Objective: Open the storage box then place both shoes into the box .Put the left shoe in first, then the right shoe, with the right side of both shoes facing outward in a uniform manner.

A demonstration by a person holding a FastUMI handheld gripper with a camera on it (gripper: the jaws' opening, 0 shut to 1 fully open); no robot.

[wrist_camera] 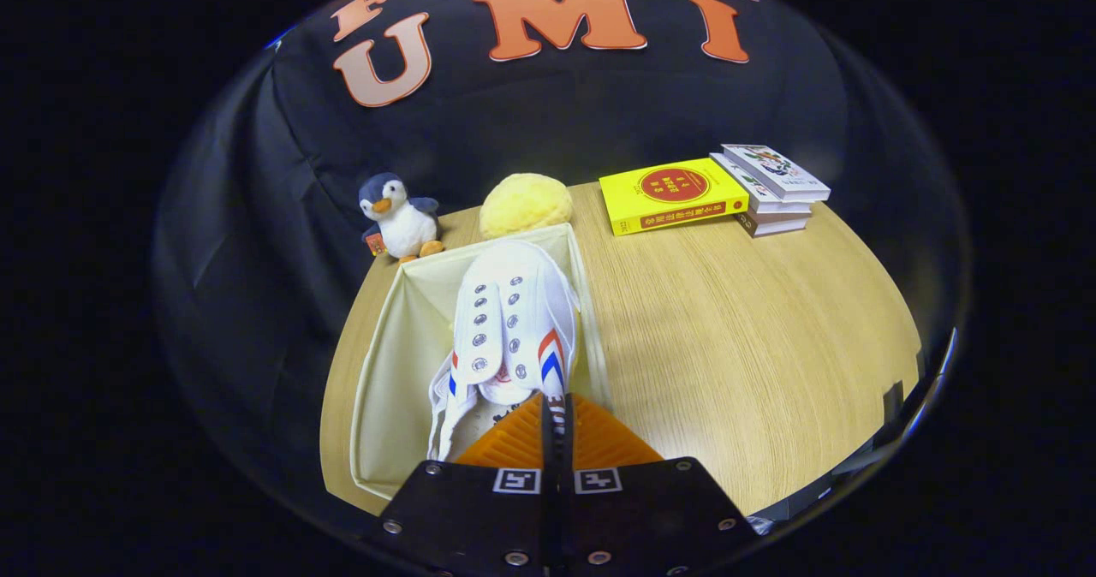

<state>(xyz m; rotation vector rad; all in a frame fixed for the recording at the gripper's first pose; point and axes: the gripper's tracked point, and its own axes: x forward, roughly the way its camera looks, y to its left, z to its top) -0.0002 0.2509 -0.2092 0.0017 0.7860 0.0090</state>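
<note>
Fingers of the gripper [556, 414] stand drawn almost together, pinching the heel edge of a white shoe [511, 329] with red and blue side stripes; only a thin slit remains between them, and the shoe's rim appears caught in that slit. Held this way, the shoe hangs toe-forward over the open storage box [390, 363], a cream fabric bin whose lid is already folded away, on the wooden table [736, 337]. Its toe reaches toward the far wall of the box, close to the right-hand wall. No other shoe can be made out inside the box, so this is judged to be the first placement, the left shoe. Beyond the box sit a penguin toy [401, 217] and a yellow plush ball [525, 204]; a stack of books [715, 190] lies well apart. Next comes lowering the shoe against the box wall, its right side turned outward, then parting the fingers.
</note>
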